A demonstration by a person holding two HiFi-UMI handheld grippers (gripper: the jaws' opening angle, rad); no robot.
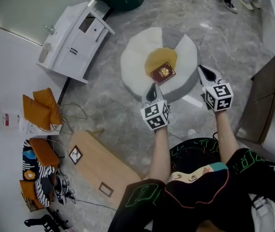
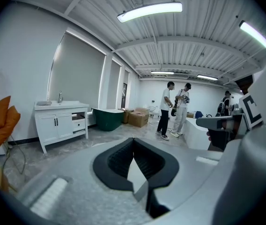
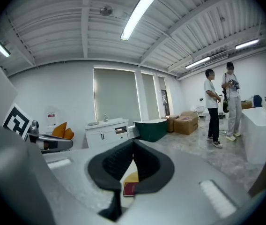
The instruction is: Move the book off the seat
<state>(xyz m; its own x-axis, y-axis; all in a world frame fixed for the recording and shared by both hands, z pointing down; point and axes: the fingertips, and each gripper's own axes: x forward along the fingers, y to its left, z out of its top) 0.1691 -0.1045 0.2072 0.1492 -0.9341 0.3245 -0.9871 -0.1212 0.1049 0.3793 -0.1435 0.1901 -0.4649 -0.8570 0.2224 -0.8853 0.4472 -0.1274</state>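
A grey marbled floor [image 1: 224, 37] fills the head view, and in its upper middle stands a round white seat [image 1: 136, 57] with a yellow centre; the dark red book [image 1: 162, 73] lies at that centre's lower right edge. The left gripper [image 1: 152, 92] is just below the book, over the seat's lower rim, and the right gripper [image 1: 207, 75] is to the book's right, beside the rim. Both grippers have their jaws pressed together with nothing between them.
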